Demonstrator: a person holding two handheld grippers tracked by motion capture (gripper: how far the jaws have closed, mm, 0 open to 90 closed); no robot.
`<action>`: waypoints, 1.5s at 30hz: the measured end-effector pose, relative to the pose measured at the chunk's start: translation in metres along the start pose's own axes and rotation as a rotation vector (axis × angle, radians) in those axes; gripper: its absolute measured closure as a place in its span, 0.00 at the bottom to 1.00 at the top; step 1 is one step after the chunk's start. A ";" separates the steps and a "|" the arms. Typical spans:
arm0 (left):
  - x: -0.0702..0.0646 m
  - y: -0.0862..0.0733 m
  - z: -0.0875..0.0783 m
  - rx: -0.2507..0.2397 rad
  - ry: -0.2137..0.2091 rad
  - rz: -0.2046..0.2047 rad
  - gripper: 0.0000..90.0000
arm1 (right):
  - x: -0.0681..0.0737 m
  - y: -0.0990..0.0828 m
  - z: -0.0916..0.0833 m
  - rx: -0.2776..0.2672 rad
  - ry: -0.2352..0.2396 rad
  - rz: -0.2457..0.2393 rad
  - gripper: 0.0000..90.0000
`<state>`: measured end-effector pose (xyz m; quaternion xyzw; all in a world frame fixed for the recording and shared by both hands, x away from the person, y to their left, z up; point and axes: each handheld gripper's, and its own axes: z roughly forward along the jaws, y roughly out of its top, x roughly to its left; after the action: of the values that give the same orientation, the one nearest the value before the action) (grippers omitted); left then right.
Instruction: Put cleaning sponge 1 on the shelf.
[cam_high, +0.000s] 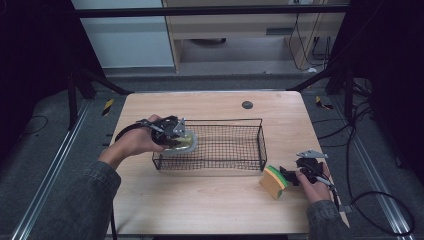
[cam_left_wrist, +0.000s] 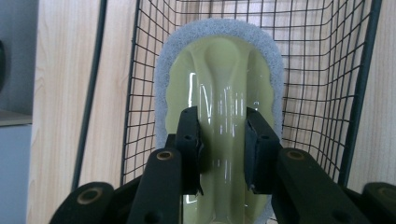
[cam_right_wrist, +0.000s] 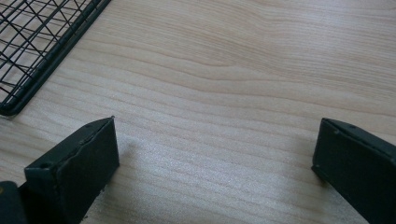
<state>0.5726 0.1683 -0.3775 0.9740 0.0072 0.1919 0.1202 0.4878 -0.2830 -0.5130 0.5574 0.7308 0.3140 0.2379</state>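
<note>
Left gripper (cam_left_wrist: 222, 140) clamped the pale scrubber's handle (cam_left_wrist: 219, 121) at the wire basket's (cam_high: 260, 145) left end. Right gripper (cam_right_wrist: 215, 158), jaws apart, rested near-right; a sponge (cam_high: 274, 182) lay just beside it.

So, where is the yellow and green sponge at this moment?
In the high view, the sponge stands on the table at the right, just off the wire basket's near right corner, beside the right claw.

The scrubber's (cam_left_wrist: 219, 93) near end is running off the bottom edge, the left gripper's (cam_left_wrist: 222, 154) jaws covering its handle sides.
</note>
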 end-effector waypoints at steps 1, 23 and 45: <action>-0.001 0.000 0.001 0.001 -0.003 -0.001 0.78 | 0.000 0.000 0.000 0.000 0.000 0.000 0.01; -0.001 -0.010 0.025 0.025 -0.043 -0.051 0.78 | 0.000 0.000 0.000 -0.001 -0.002 -0.001 0.01; -0.006 -0.007 0.041 0.076 -0.061 -0.056 0.78 | 0.000 0.000 0.000 -0.001 -0.002 -0.002 0.01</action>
<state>0.5826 0.1647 -0.4185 0.9826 0.0380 0.1585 0.0885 0.4878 -0.2831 -0.5131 0.5567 0.7311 0.3135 0.2392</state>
